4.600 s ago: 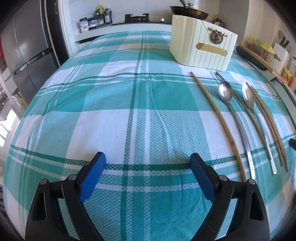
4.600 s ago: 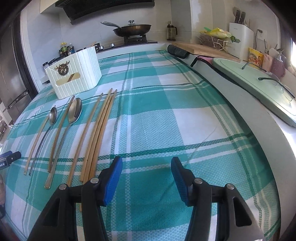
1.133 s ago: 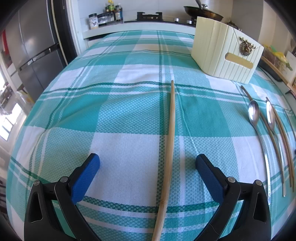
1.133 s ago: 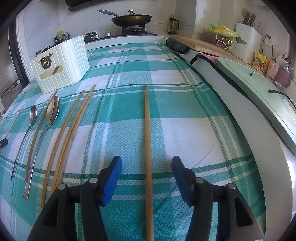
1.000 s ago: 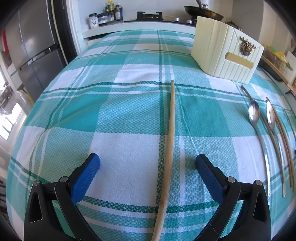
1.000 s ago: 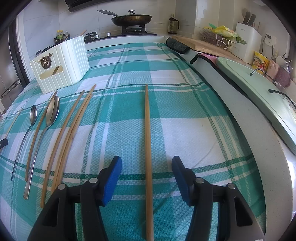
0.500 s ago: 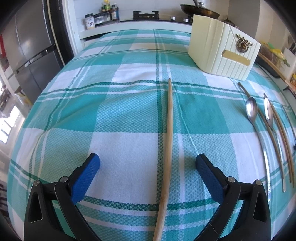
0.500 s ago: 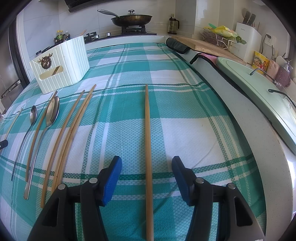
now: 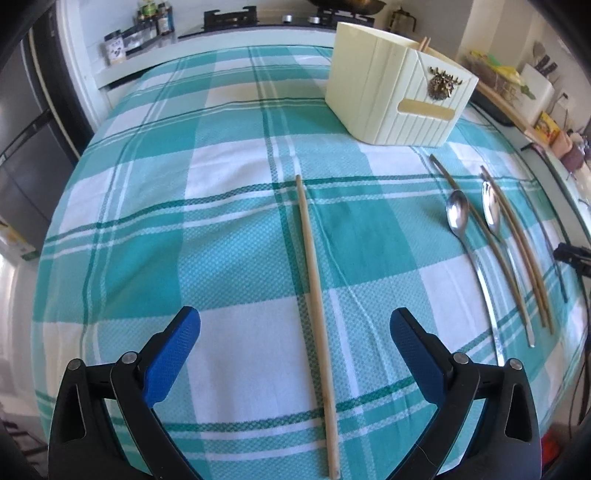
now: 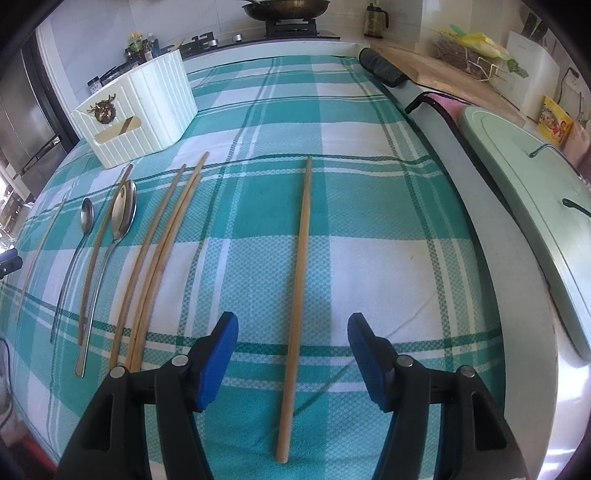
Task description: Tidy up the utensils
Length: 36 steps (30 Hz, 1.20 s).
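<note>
A cream ribbed utensil holder stands at the back of the checked tablecloth; it also shows in the right wrist view. My left gripper is open, its jaws wide on either side of a single wooden chopstick lying on the cloth. My right gripper is open astride another lone chopstick. Two metal spoons and several more chopsticks lie in a row between the two.
A stove with a pan sits at the back. A pale green lidded pan and a counter with clutter run along the right. A fridge stands left of the table.
Both grippers have pulled back and risen slightly, so each chopstick's near end now shows. Since 4.6 s ago each gripper has come to straddle a lone chopstick.
</note>
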Motion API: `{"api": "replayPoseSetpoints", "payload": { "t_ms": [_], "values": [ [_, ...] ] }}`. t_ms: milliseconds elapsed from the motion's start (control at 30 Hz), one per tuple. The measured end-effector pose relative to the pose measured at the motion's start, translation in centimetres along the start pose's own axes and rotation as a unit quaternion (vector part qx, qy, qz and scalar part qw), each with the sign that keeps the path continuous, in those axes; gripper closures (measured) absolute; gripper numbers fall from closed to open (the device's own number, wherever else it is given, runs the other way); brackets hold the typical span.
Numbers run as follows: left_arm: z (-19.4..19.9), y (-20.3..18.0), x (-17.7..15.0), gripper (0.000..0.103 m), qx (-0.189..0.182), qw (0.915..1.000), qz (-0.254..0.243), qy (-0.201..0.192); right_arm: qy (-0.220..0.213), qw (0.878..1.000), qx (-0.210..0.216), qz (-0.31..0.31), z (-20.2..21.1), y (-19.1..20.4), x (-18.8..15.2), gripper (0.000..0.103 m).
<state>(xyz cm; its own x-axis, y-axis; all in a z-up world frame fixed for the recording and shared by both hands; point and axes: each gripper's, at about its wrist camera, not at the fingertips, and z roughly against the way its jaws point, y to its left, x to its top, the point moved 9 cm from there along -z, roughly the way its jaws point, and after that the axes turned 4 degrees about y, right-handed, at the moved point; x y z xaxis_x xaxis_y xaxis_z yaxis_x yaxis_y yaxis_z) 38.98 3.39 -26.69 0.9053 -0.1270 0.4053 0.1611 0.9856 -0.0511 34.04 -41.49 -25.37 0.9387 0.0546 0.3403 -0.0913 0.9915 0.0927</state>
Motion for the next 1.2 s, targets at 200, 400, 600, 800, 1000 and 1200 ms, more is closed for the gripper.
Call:
{"api": "replayPoseSetpoints", "payload": {
  "t_ms": [200, 400, 600, 800, 1000, 1200],
  "values": [
    [-2.8, -0.5, 2.2, 0.01, 0.001, 0.9993, -0.018, 0.032, 0.036, 0.999, 0.019, 0.001, -2.3, 0.1, 3.3, 0.04],
    [-4.3, -0.8, 4.2, 0.024, 0.011, 0.9981, -0.029, 0.054, 0.058, 0.998, -0.014, 0.025, -4.7, 0.2, 6.8, 0.04],
    [-5.0, -1.6, 6.2, 0.056, 0.014, 0.9977, -0.037, 0.054, 0.064, 0.997, -0.03, 0.004, -5.8, -0.6, 9.8, 0.068],
    [-4.7, -2.7, 6.8, 0.098, 0.025, 0.9978, -0.053, 0.032, 0.04, 0.999, 0.0, -0.032, -5.7, -0.6, 11.5, 0.097],
    [1.7, -2.4, 7.1, 0.099, -0.003, 0.9984, -0.032, -0.046, -0.042, 0.998, 0.047, -0.027, 0.4, 1.7, 11.6, 0.097],
    [11.7, -2.3, 7.2, 0.099, -0.055, 0.9883, -0.013, -0.142, -0.133, 0.987, 0.085, 0.007, 10.1, 4.3, 10.5, 0.097]
  ]
}}
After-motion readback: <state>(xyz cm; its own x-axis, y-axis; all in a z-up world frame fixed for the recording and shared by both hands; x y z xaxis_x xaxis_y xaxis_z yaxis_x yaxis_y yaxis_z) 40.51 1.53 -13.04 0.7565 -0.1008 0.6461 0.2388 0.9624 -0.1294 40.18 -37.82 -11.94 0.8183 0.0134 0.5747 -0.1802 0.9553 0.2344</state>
